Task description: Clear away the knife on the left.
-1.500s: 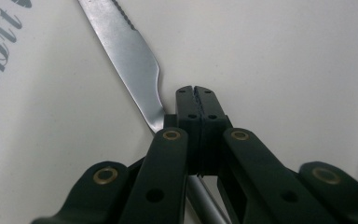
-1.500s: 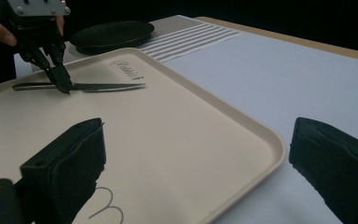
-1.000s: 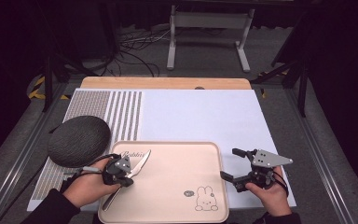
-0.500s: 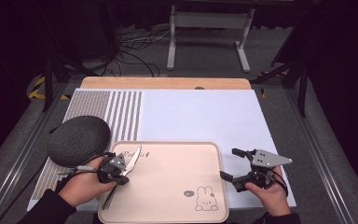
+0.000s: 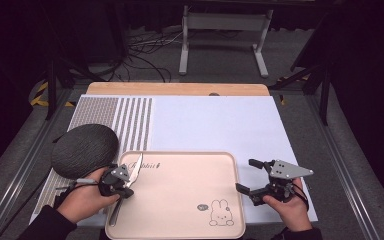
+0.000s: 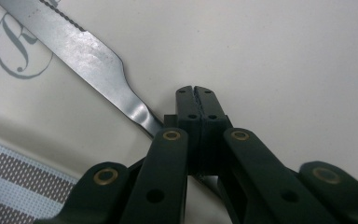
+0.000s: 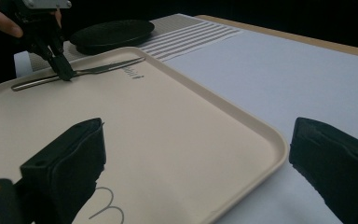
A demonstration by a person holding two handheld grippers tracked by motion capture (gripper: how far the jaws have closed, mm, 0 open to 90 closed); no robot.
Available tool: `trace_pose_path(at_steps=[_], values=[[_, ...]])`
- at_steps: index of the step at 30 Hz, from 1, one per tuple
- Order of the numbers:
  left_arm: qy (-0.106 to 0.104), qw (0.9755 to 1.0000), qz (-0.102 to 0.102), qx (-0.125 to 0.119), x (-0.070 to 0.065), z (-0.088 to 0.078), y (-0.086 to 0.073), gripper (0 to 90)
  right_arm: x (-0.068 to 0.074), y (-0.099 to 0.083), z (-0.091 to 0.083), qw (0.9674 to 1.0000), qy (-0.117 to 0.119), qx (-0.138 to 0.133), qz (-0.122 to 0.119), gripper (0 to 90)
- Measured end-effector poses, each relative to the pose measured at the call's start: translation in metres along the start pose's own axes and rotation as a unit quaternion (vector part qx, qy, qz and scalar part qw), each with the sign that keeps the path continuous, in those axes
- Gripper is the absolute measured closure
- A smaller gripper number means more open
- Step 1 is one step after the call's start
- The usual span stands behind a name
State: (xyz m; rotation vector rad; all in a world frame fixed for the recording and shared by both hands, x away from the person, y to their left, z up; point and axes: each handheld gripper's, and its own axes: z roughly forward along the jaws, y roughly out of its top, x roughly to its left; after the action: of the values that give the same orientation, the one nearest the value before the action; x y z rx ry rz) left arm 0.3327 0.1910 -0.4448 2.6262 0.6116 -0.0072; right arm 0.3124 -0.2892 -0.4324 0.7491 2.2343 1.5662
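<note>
From the high view, the left hand-held gripper sits at the left edge of the beige rectangular plastic tray on the desk, clamped on the silver serrated metal knife, with a dark round woven mat just beside it. Left gripper view: the 2 jaws are pressed together, the knife handle running under them over the tray. Right gripper view: the right hand-held gripper is spread wide, holding nothing, straddling the tray's near corner.
</note>
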Motion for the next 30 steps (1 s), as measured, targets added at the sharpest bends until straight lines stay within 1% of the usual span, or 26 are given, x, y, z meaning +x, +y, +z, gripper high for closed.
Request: trace_pose_path(at_steps=[2, 4, 6, 7, 8, 11, 12, 14, 17, 30], values=[[-0.001, 1.0, -0.001, -0.002, 0.0, 0.0, -0.001, 90.0, 0.0, 0.0, 0.0, 1.0, 0.0, 0.0, 0.0, 4.6], [-0.001, 1.0, -0.008, -0.005, 0.001, 0.0, -0.002, 90.0, 0.0, 0.0, 0.0, 1.0, 0.0, 0.0, -0.001, 4.6], [0.001, 0.9999, -0.011, -0.005, 0.0, -0.001, -0.003, 90.0, 0.0, 0.0, 0.001, 1.0, 0.001, 0.001, -0.002, 4.6], [0.005, 0.9999, -0.012, -0.001, -0.001, -0.001, -0.004, 90.0, 0.0, 0.0, 0.001, 1.0, 0.001, 0.001, -0.002, 4.6], [0.005, 0.9999, -0.016, 0.0, -0.001, -0.002, -0.004, 90.0, 0.0, 0.0, 0.001, 1.0, 0.001, 0.001, -0.002, 4.6], [0.008, 0.9999, -0.015, -0.001, -0.001, -0.003, -0.006, 90.0, 0.0, 0.0, 0.0, 1.0, 0.001, 0.0, -0.002, 4.6], [0.007, 0.9997, -0.022, -0.001, -0.001, -0.003, -0.007, 90.0, 0.0, 0.0, 0.0, 1.0, 0.001, 0.001, -0.002, 4.6], [0.007, 0.9997, -0.022, -0.002, -0.001, -0.004, -0.009, 90.0, 0.0, 0.0, 0.001, 1.0, 0.001, 0.002, -0.002, 4.6], [0.006, 0.9995, -0.032, -0.003, -0.001, -0.005, -0.013, 90.0, 0.001, 0.0, 0.001, 1.0, 0.002, 0.002, -0.002, 4.6], [0.004, 0.9993, -0.037, 0.004, 0.0, -0.006, -0.013, 90.0, 0.001, -0.001, 0.001, 1.0, 0.002, 0.003, -0.002, 4.6]])
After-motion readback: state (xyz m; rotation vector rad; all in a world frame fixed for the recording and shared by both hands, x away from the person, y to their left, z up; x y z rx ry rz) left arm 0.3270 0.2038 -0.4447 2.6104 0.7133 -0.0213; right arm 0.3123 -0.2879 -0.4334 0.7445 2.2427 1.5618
